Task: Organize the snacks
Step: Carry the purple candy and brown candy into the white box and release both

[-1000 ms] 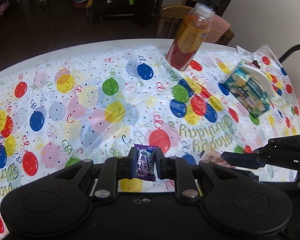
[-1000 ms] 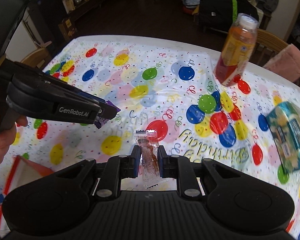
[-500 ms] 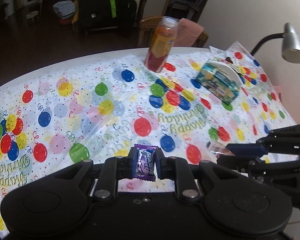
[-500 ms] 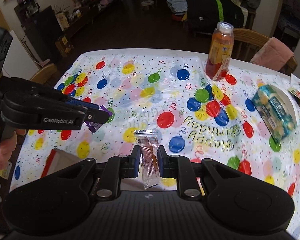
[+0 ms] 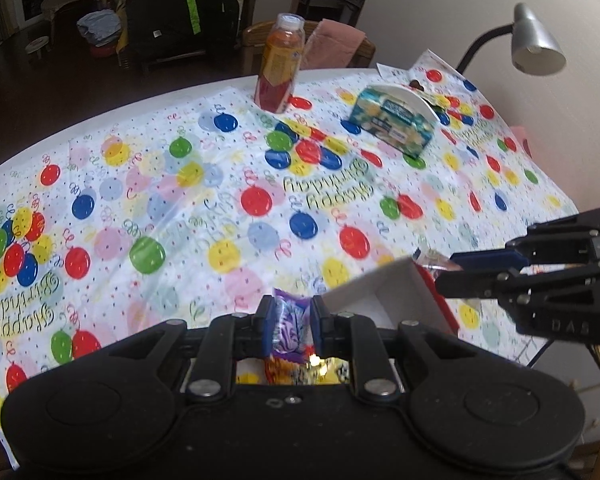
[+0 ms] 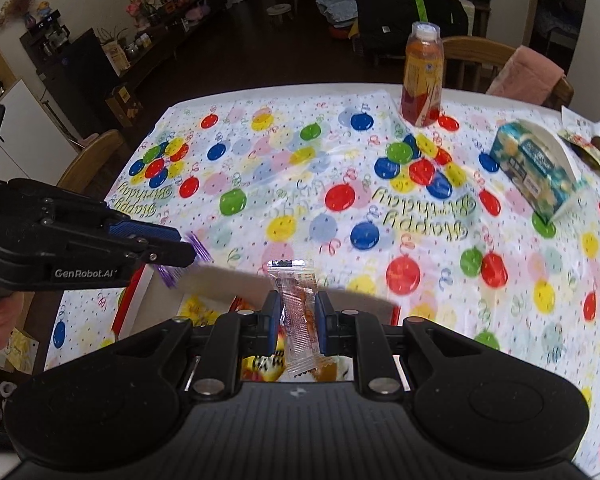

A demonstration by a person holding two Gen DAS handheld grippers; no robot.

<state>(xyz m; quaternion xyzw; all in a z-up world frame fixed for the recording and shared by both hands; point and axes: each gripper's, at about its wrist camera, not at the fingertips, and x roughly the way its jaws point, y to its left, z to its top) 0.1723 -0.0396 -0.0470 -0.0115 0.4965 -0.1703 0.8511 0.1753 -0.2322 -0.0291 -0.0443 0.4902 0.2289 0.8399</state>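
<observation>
Purple candy [image 5: 291, 322] sits clamped in our left gripper [image 5: 292, 326], the clear sachet [image 6: 299, 312] in our right gripper [image 6: 298, 316]; released early, either could miss the box [image 5: 396, 298] at lower centre.

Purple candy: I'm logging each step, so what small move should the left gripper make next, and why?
Probably lower a little and open. The left gripper is shut on the purple candy just above the white box, where other snacks already lie.
</observation>
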